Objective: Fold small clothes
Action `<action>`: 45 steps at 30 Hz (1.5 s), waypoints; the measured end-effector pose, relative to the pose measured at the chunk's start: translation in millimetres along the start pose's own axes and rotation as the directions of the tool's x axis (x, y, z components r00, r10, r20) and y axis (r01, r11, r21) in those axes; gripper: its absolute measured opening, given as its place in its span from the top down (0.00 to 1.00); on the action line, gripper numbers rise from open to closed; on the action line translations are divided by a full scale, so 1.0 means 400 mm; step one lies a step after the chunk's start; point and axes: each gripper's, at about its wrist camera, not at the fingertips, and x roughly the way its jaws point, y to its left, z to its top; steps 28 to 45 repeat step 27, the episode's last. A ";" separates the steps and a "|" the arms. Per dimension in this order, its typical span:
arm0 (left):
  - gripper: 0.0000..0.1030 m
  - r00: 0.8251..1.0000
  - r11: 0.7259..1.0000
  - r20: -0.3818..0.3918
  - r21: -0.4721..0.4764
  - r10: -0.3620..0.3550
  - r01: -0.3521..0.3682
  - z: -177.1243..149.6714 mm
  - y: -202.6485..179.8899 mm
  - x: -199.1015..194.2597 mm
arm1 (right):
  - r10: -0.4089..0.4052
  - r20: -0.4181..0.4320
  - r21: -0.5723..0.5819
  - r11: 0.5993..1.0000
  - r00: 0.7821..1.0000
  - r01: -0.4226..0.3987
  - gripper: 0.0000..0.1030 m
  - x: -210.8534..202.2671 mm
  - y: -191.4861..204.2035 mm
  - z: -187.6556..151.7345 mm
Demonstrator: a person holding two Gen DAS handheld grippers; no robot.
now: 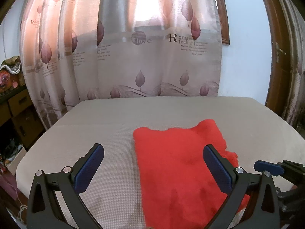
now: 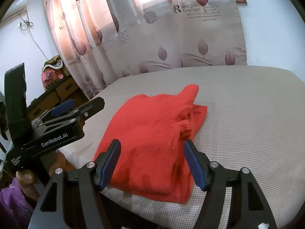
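Since the red garment already lies folded in layers on the desk before the curtain, with left gripper and right gripper both open and empty, folding looks nearly done.
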 end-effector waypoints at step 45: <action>0.00 0.997 0.998 0.028 0.019 0.066 -0.067 -0.020 -0.011 -0.003 | -0.002 -0.027 0.000 1.000 1.000 0.002 0.30 0.015 0.009 -0.004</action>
